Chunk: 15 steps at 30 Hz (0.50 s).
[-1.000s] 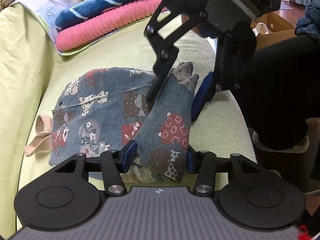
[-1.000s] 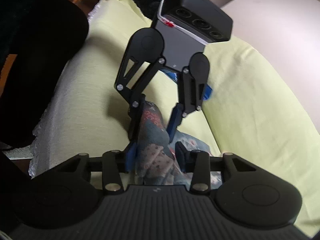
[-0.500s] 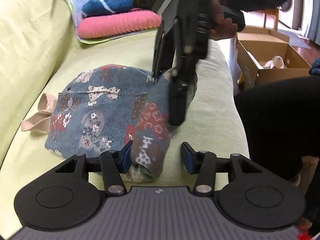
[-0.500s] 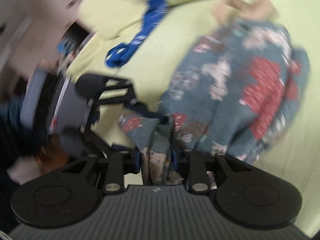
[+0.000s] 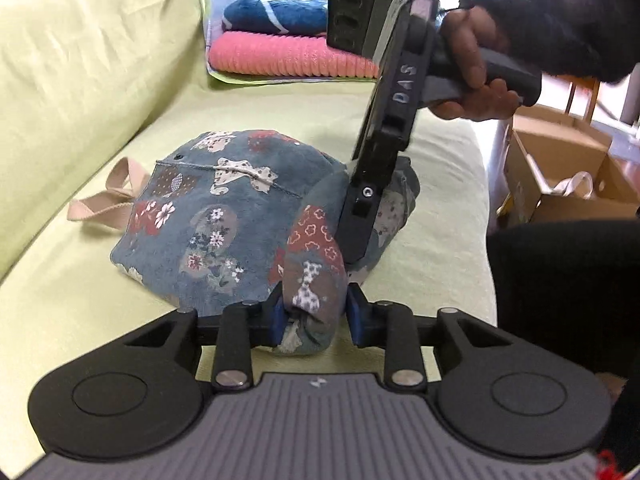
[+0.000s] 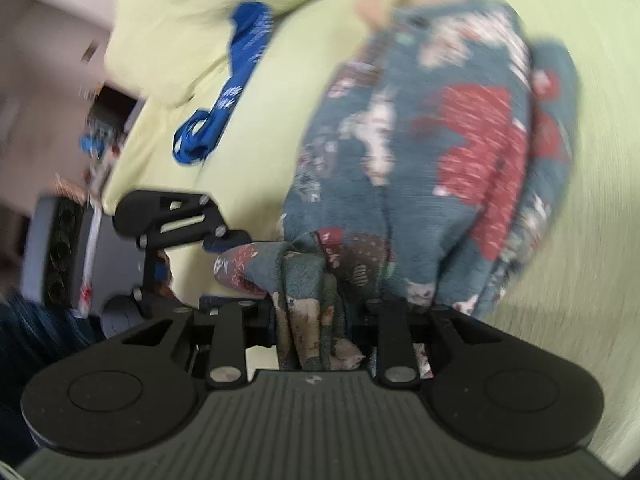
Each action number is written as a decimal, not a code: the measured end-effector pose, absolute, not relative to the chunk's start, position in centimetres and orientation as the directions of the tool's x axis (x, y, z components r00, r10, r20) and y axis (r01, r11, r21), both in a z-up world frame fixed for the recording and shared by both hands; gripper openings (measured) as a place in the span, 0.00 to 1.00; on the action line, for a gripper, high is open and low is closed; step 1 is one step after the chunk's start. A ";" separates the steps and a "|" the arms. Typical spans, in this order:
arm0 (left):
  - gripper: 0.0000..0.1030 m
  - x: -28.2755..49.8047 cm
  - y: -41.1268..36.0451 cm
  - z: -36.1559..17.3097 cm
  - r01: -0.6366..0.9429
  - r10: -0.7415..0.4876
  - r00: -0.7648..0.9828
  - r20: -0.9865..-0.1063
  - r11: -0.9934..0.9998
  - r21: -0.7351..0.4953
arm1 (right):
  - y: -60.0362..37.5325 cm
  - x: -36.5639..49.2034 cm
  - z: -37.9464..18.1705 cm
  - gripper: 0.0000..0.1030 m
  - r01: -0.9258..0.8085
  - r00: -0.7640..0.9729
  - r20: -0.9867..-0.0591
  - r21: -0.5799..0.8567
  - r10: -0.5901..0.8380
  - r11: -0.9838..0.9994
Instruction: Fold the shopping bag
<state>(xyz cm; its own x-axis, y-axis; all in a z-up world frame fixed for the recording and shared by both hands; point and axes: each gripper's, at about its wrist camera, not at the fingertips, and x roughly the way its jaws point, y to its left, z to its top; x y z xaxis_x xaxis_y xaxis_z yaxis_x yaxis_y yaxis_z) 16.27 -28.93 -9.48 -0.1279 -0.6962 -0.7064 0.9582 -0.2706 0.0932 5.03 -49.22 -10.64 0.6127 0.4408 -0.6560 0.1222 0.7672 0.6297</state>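
left wrist view: the shopping bag [image 5: 224,224], blue patchwork cloth with a pale strap handle [image 5: 104,196] trailing toward the sofa's backrest, lies on the seat of the sofa [image 5: 440,184], nearer its front edge than its back. the left hand-held gripper [image 5: 314,314] is clamped on a rolled-up edge of the bag at the near end; the cloth fills the space between the blue pads [image 5: 278,316]. the right hand-held gripper [image 5: 358,224] comes down steeply from above, held by a hand [image 5: 472,68], and its tip is buried in the same raised ridge of cloth further along. a stack of folded towels [image 5: 292,44] sits at the far end of the seat, and a cardboard box [image 5: 560,168] stands off the sofa's front edge.

right wrist view: blurred by motion. the right hand-held gripper [image 6: 310,320] is closed on a bunched fold of the shopping bag [image 6: 440,140], cloth pinched tight between its jaws. the left hand-held gripper [image 6: 224,240] shows to the side, gripping the neighbouring part of that fold. a blue lanyard [image 6: 228,96] lies near the backrest.

the step in hand looks like carrying the lifted edge across the body of the bag. to do it well, both tools should travel together at equal height, keeping the cloth between them taut so the ridge stays straight, then lay it flat toward the handle side before letting go. the grips hold thick bunches, so the fold may land lumpy; pressing it down afterwards would likely help.
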 end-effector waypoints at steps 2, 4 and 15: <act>0.32 16.7 -28.8 -9.4 0.965 -0.695 -0.144 -0.704 -0.256 0.057 | -47.2 4.2 -9.5 0.37 0.040 0.645 -0.674 0.502 0.362 0.864; 0.32 17.2 -28.7 -9.6 0.968 -0.693 -0.162 -0.702 -0.250 0.024 | -44.8 2.2 -8.3 0.53 -0.047 0.708 -0.658 0.321 0.258 0.946; 0.32 18.9 -29.6 -9.3 0.956 -0.656 -0.251 -0.712 -0.285 -0.074 | -39.4 -2.6 -11.5 0.40 -0.379 0.868 -0.489 -0.536 0.089 0.754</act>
